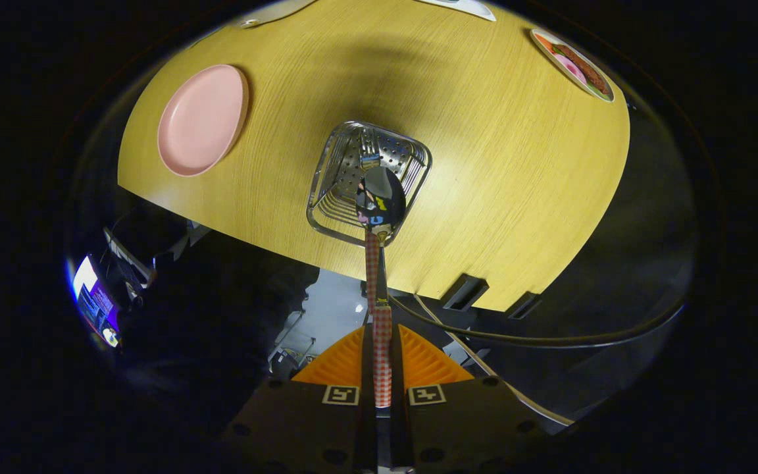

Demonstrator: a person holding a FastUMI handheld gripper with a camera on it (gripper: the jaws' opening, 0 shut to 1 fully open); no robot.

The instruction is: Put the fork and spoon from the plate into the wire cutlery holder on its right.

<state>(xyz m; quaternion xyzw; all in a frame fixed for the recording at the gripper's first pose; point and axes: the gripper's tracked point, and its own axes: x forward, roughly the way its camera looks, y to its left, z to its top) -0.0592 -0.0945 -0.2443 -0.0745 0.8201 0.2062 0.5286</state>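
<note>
Fingers point(382, 375) clamp my spoon point(380, 197) by its handle, bowl pointing straight down over the holder point(326, 197) mouth.

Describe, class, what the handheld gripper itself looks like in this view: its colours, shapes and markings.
The gripper has two orange fingers, wedge-shaped with fine ribbing. Behind them sits a dark, flat body with round holes along it. Each side carries a small square black-and-white marker near the base of its finger.
</note>
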